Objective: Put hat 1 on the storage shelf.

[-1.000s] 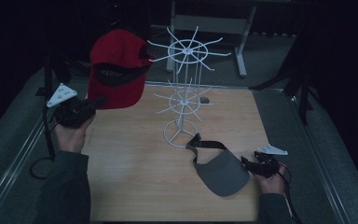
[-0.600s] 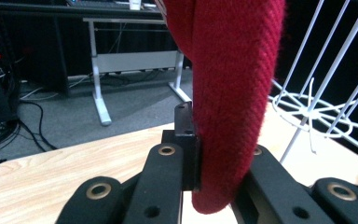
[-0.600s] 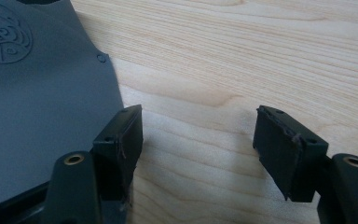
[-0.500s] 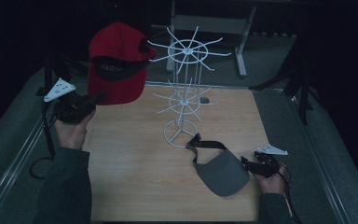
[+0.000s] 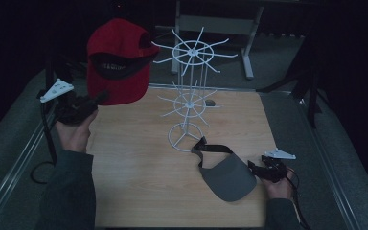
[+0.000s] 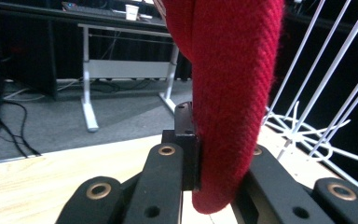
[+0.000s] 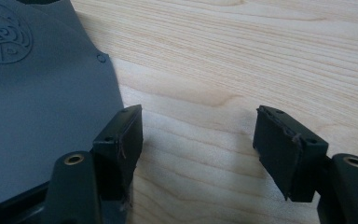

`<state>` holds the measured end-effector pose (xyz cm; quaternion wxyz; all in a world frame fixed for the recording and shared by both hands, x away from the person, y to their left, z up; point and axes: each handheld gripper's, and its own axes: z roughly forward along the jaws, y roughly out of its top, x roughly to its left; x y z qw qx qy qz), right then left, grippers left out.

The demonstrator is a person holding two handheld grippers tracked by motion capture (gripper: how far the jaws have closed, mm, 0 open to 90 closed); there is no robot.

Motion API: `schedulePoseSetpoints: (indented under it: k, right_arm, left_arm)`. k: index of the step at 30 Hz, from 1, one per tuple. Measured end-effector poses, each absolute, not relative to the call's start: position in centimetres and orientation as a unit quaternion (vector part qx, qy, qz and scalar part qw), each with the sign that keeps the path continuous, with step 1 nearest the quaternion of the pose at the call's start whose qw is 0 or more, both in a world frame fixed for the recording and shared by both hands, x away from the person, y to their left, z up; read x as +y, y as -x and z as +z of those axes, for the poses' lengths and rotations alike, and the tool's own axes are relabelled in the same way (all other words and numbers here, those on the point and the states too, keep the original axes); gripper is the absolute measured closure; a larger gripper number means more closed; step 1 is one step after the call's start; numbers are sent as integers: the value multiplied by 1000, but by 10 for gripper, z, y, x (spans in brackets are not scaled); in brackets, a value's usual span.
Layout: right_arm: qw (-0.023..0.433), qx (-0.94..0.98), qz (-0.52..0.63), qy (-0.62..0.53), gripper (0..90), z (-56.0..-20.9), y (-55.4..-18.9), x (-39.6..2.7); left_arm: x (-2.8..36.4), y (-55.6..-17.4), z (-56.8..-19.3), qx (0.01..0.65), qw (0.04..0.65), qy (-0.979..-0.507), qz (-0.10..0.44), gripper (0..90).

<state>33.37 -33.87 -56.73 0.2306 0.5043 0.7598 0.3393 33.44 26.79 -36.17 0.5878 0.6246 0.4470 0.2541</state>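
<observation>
left gripper (image 5: 88, 101): closed tightly on the red cap (image 5: 117, 62); in the left gripper view a fold of the red cloth (image 6: 228, 93) is pinched between the two black pads.
reason of this grip: the cap is held at its lower edge and lifted high, so that the crown hangs free; it is judged that it is meant to be hung on an arm of the white wire stand (image 5: 190, 93).
place of the red cap: in the air, above the far left part of the wooden table (image 5: 139, 163), just beside the upper ring of the stand, not touching it as far as can be seen.
red cap, material: thick woven cloth with a rough surface; a dark band with small light letters is seen inside, not readable.
right gripper (image 5: 263, 168): open, nothing is held; wood grain is seen between its pads in the right gripper view.
grey visor (image 5: 227, 176): lies flat on the table, with its edge at one jaw of the right gripper; smooth matt brim, round embossed mark (image 7: 4, 37), black strap behind.
stand, shape: thin white wire, two tiers of spokes, round foot.
table, surface: pale wood, fine grain.
</observation>
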Motion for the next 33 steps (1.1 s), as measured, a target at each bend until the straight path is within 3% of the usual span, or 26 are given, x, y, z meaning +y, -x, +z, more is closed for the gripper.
schedulePoseSetpoints:
  k: [21,33]
  right_arm:
    - [230,760,339,-504,330,-567,-334,-339]
    - [230,760,339,-504,330,-567,-334,-339]
  left_arm:
    - [271,-328,-353,447,645,-581,216,858]
    - [264,-317,-348,403,644,-609,228,858]
